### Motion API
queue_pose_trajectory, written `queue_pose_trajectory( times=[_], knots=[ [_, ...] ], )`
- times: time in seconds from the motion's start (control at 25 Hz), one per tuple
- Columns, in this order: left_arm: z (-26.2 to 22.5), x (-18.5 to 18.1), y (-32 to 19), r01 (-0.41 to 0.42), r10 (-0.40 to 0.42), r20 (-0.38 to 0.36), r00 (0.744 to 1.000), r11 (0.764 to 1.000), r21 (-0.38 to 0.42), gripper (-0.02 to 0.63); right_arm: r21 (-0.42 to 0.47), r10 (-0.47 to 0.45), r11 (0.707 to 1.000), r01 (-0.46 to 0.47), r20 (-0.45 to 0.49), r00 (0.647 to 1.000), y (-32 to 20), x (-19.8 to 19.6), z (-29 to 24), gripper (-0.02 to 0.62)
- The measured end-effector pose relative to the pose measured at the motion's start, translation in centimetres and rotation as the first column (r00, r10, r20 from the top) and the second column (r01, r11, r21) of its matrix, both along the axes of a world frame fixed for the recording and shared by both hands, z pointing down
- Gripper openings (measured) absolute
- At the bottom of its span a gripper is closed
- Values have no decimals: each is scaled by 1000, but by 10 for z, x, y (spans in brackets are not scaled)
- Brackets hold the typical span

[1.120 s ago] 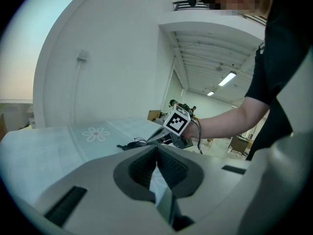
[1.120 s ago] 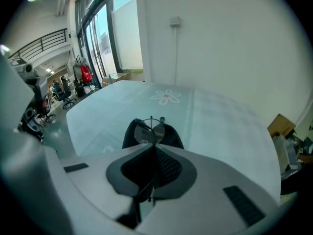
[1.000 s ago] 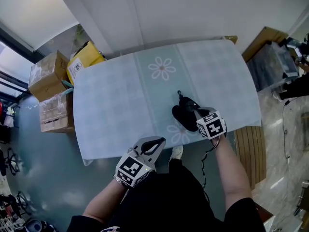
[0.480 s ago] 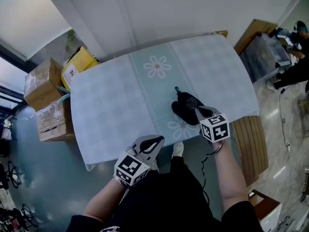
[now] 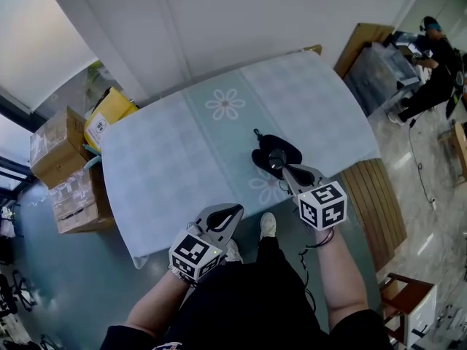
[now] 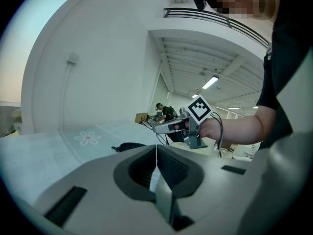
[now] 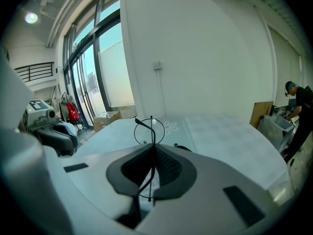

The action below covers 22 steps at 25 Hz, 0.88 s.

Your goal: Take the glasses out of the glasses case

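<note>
Where the tabletop nears its front edge, right of centre, the glasses case lies open: black, soft-looking, with rounded halves. Under it is a pale checked cloth printed with daisies. Right gripper is clamped tight on the glasses, which have a thin dark wire frame and round lenses. It holds them over the case's near side, its forearm reaching in from the front edge. Left gripper is pinched together with nothing in it, just off the front edge. Marker cubes carry black-and-white squares only; no legible writing.
</note>
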State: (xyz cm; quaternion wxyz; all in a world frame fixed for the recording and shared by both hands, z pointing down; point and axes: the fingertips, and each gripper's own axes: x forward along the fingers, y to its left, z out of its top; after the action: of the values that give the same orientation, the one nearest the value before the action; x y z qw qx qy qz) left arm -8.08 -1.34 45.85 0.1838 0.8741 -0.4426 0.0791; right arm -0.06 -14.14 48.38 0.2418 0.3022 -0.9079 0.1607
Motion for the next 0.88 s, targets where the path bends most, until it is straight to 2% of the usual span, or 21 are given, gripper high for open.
queue_pose_trajectory(
  times=[0.28,0.56,0.88],
  knots=[
    [1,-1,18,-53,53,-8,999,999,9,31,17,32,999,-34,107,994,48,-3,-19,28],
    [-3,5,25,-87,87,-11,996,996,12,31,14,61,998,-64,144,988,82,5,-27,28],
    [-6,31,32,-118,118,-13,993,993,20,31,2,73,997,-74,172,982,110,24,-32,28]
  ],
)
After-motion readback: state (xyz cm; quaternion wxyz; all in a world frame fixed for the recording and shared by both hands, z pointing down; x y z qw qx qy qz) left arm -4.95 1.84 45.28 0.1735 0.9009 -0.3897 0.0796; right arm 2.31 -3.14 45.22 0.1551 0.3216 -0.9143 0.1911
